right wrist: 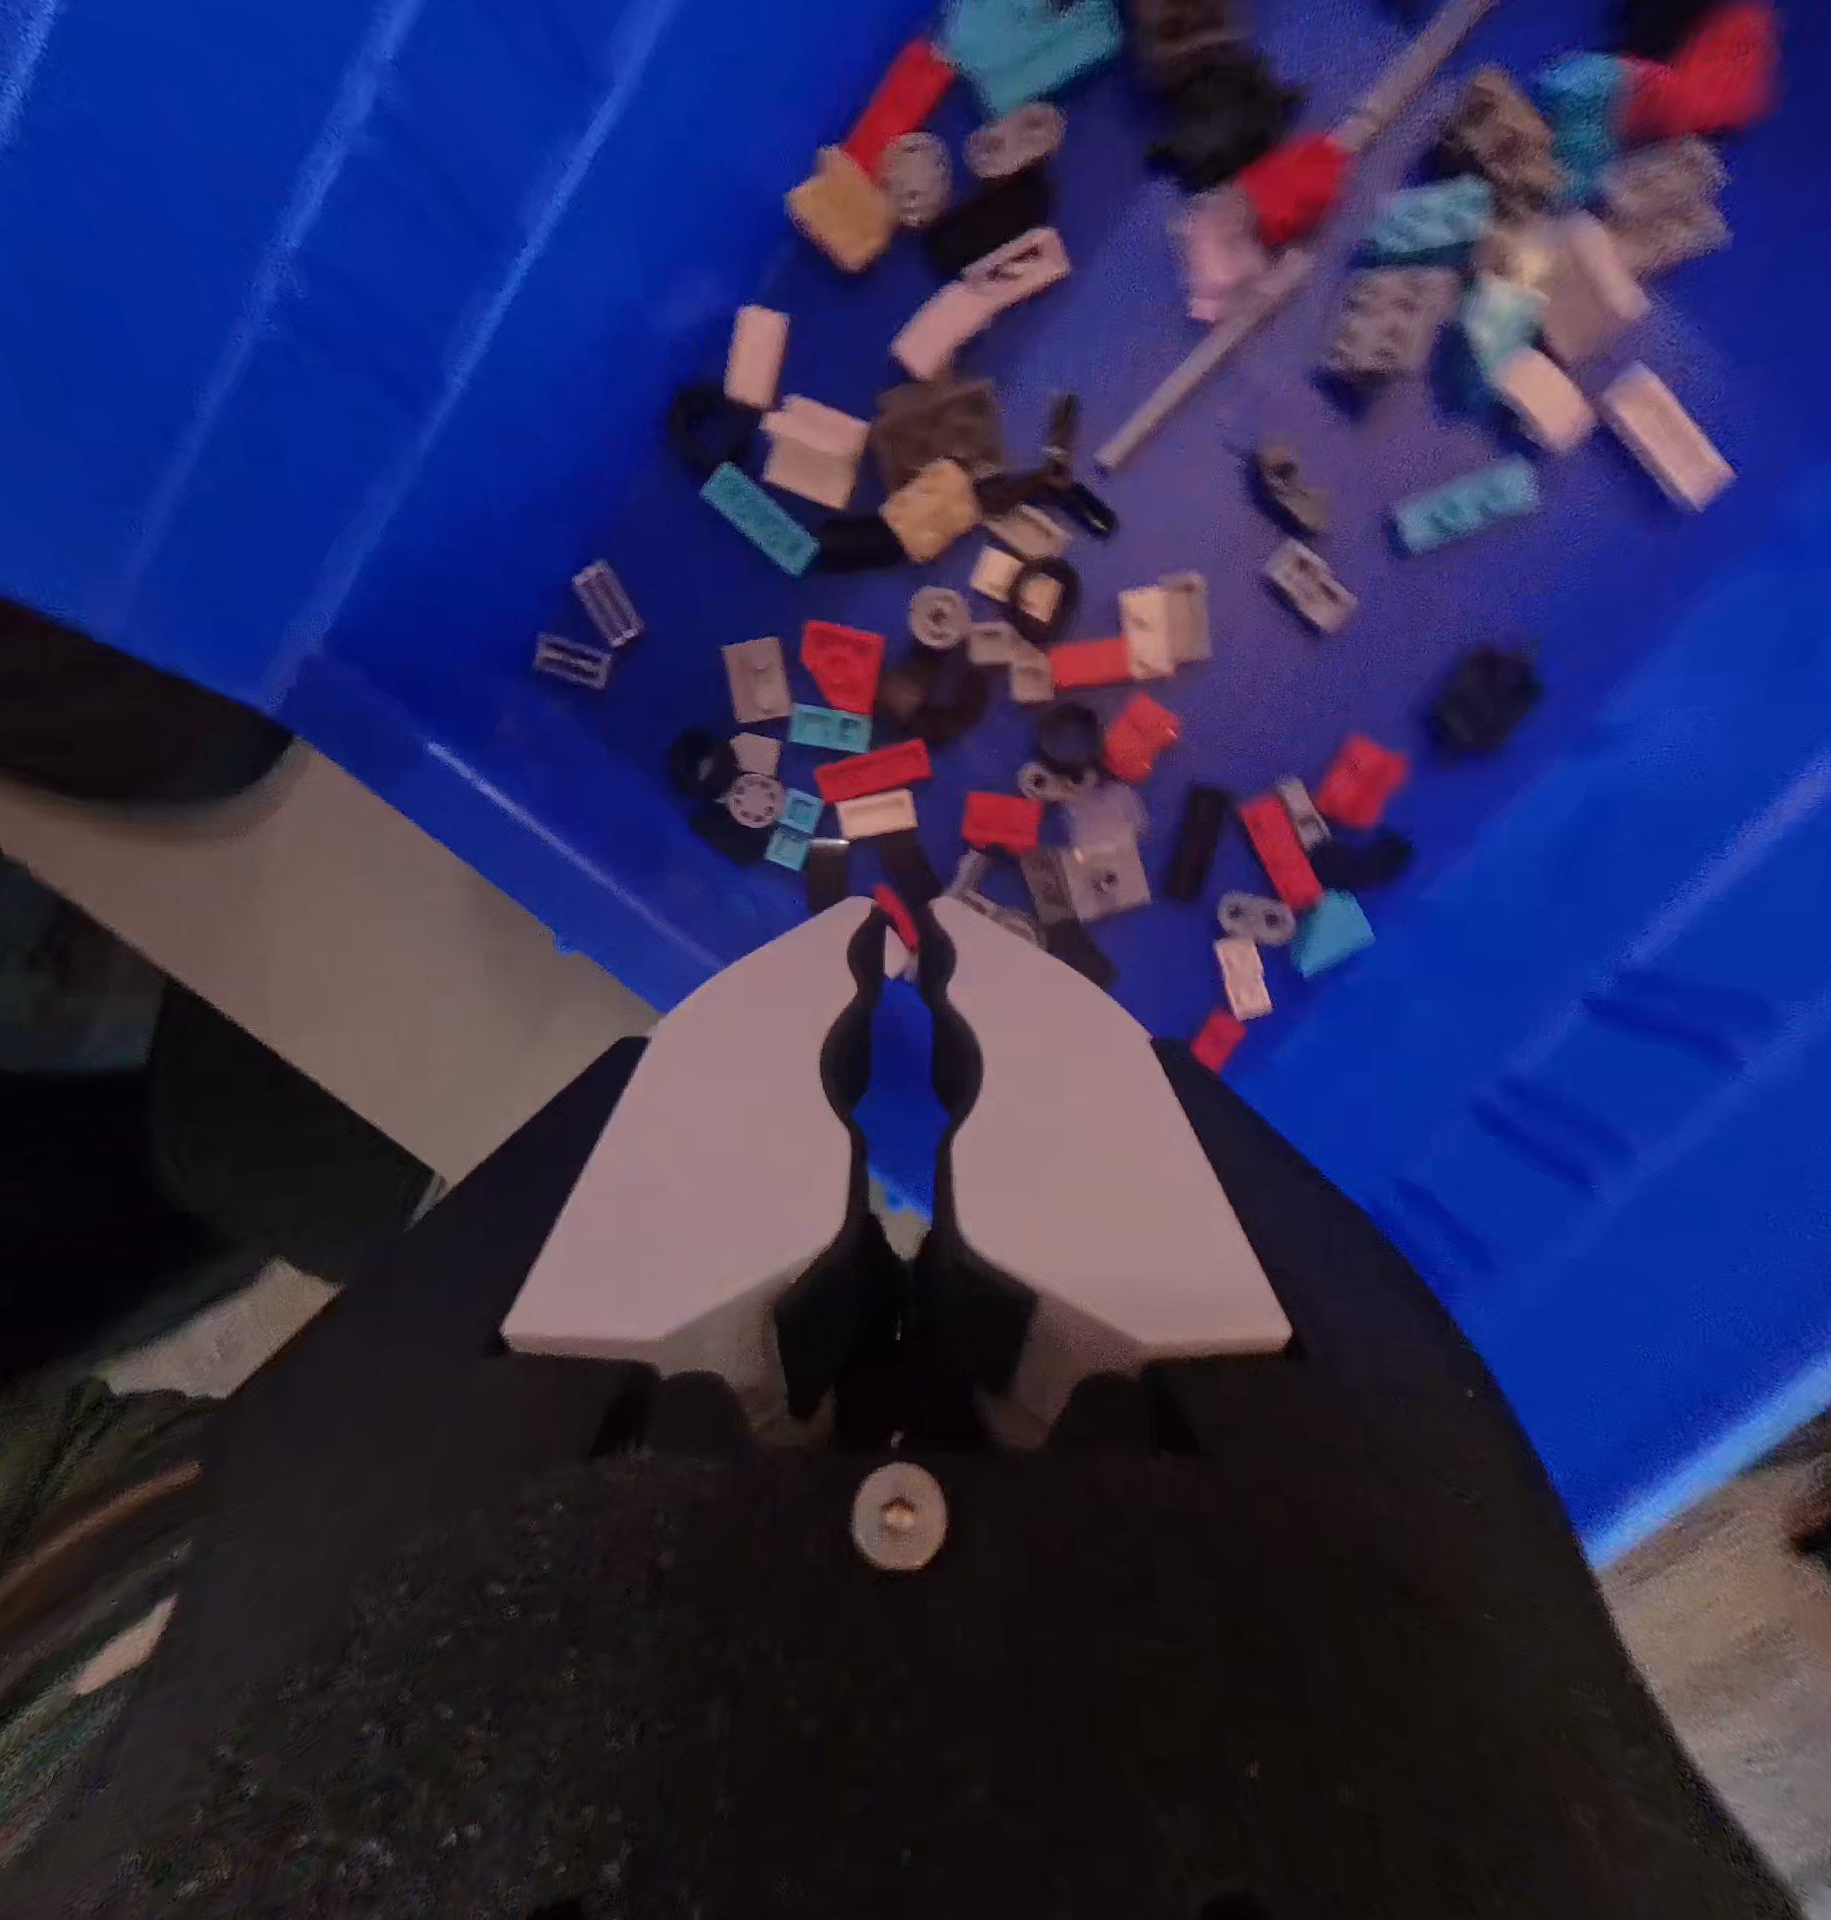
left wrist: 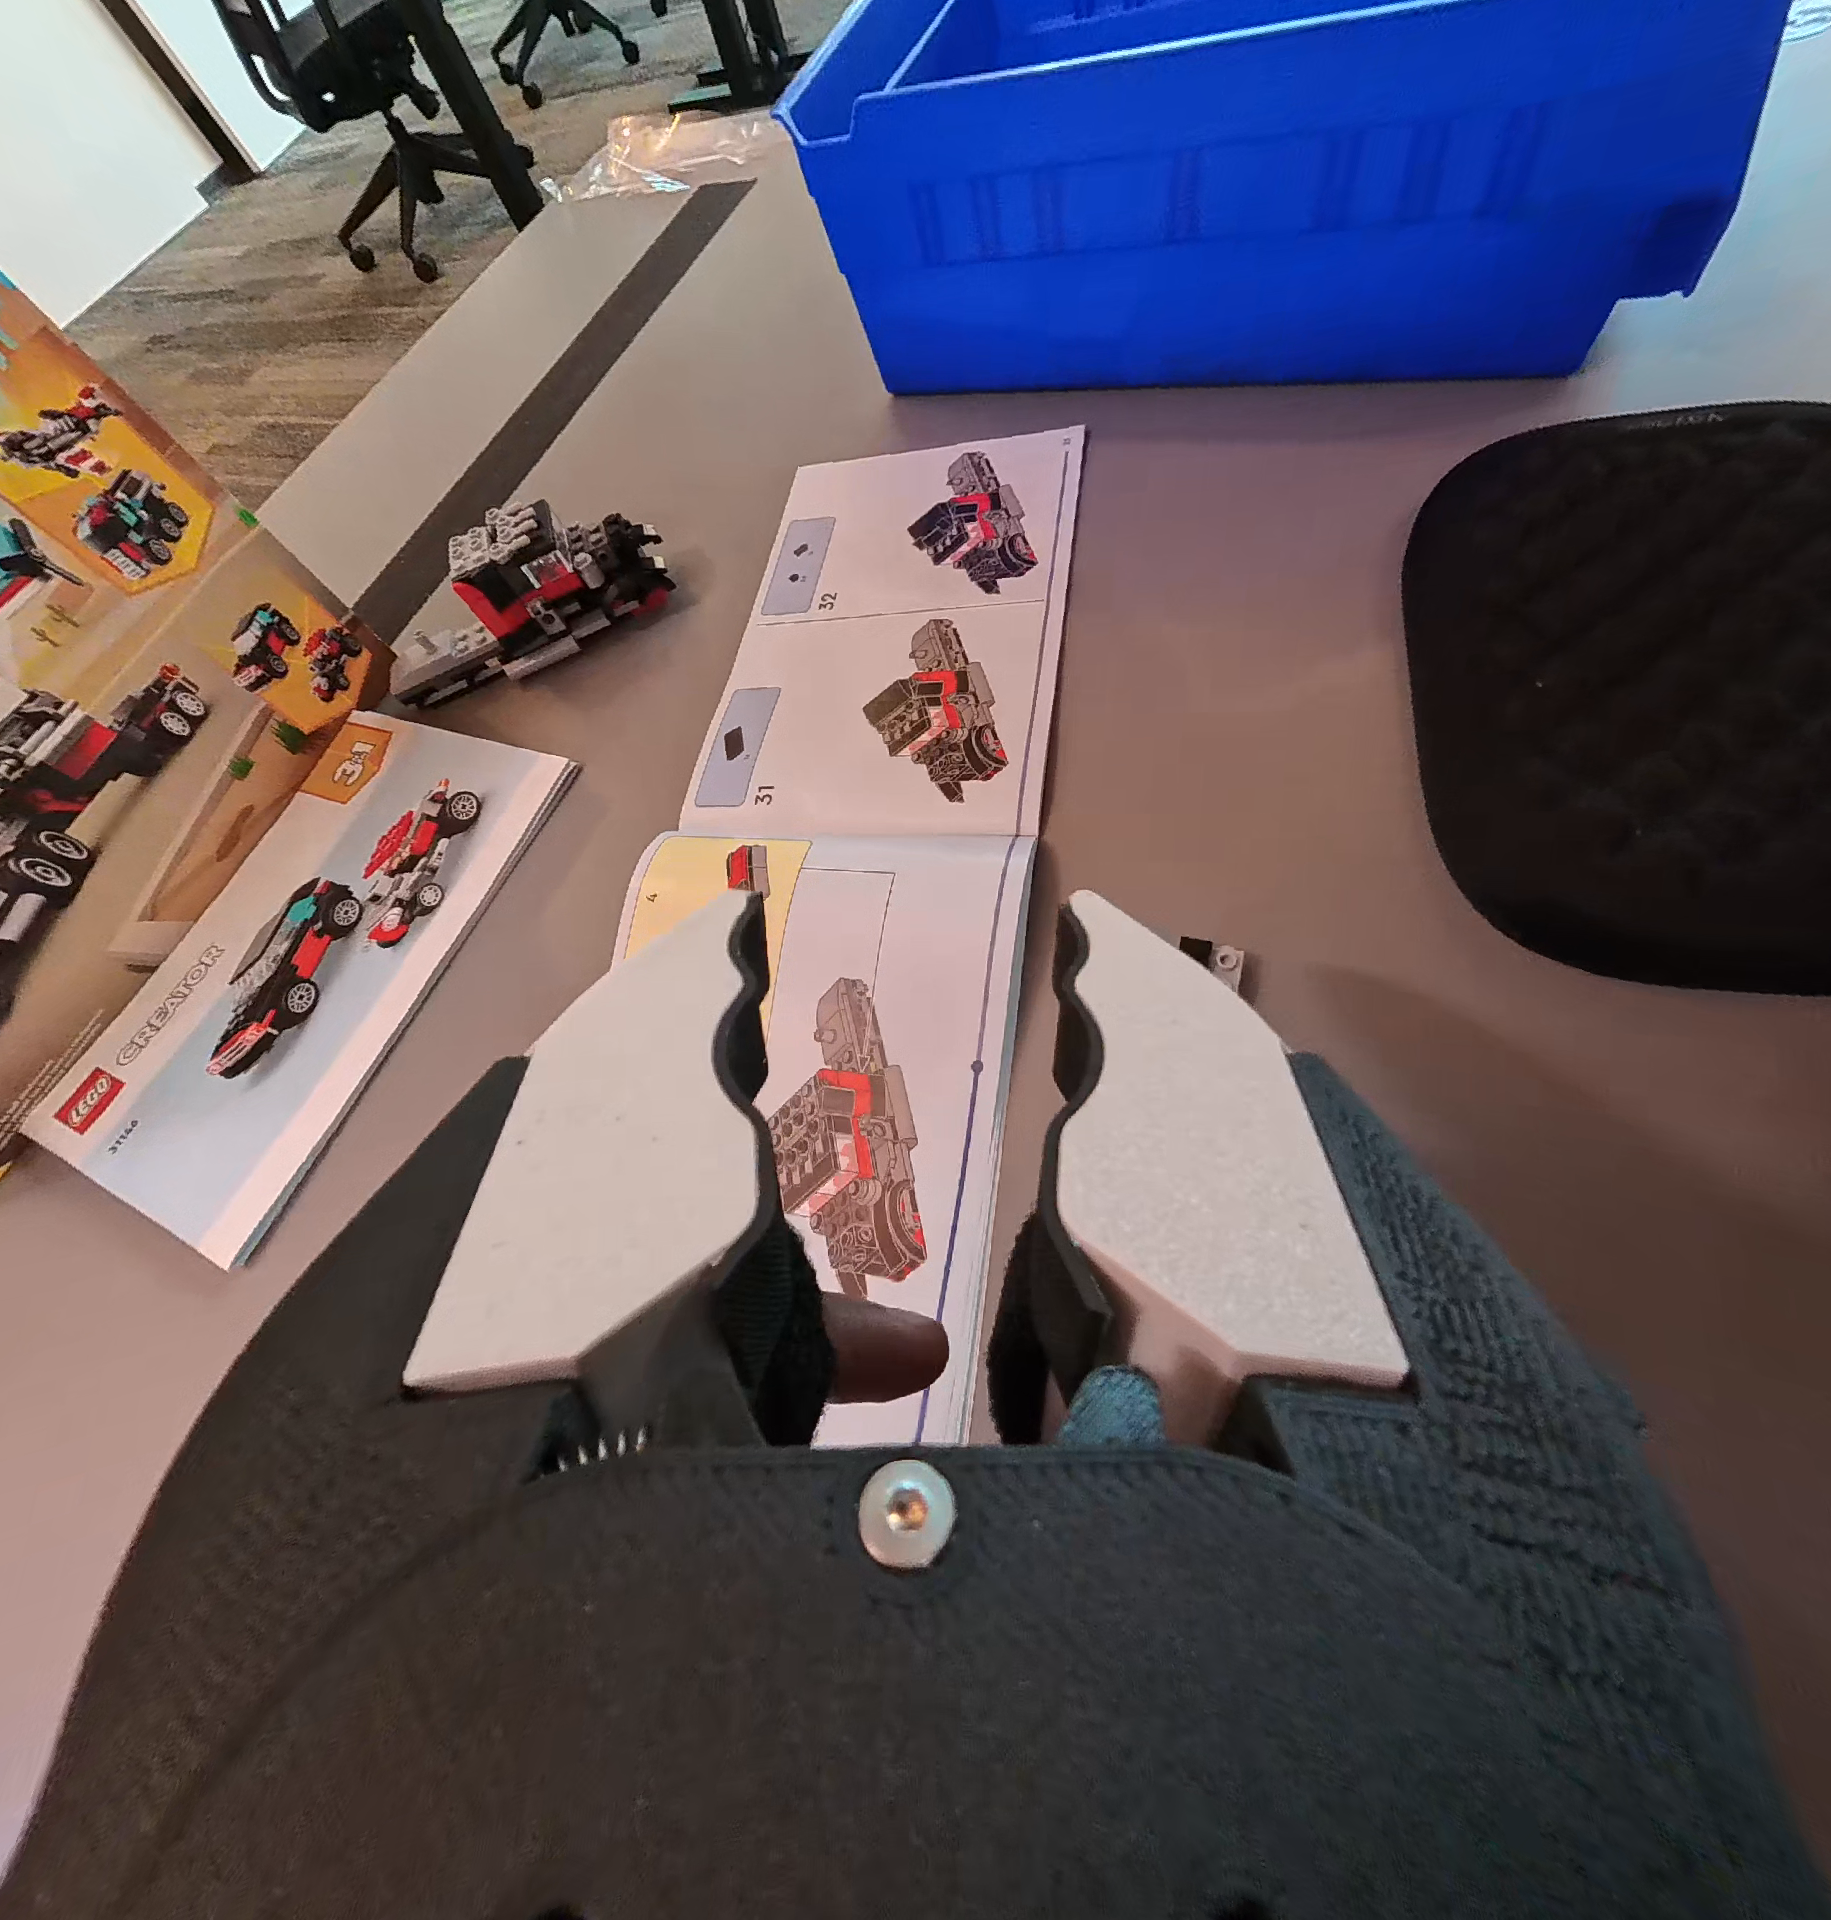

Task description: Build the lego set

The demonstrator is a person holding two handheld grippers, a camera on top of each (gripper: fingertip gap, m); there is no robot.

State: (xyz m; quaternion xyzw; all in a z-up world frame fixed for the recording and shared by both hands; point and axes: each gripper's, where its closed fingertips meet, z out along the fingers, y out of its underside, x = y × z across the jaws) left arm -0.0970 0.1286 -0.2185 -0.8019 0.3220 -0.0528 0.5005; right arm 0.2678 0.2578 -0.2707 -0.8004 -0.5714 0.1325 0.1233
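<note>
In the left wrist view my left gripper point(left wrist: 906, 914) is open and empty, held over the open instruction booklet point(left wrist: 890, 727) on the grey table point(left wrist: 1202, 1143). A partly built black, red and grey truck model point(left wrist: 537, 603) stands on the table to the far left of the booklet. A small grey and black piece point(left wrist: 1217, 958) lies just right of the right fingertip. In the right wrist view my right gripper point(right wrist: 903, 920) is over the blue bin point(right wrist: 371, 364), shut on a small red piece point(right wrist: 898, 920) at its tips. Several loose bricks point(right wrist: 1046, 675) lie on the bin floor.
The blue bin point(left wrist: 1254, 208) stands at the far side of the table. A black pad point(left wrist: 1659, 707) lies at the right. A second booklet point(left wrist: 298, 977) and the set's box point(left wrist: 69, 644) lie at the left. Office chairs point(left wrist: 381, 94) stand beyond the table. My hands' fingertips stand some 40 cm from each other.
</note>
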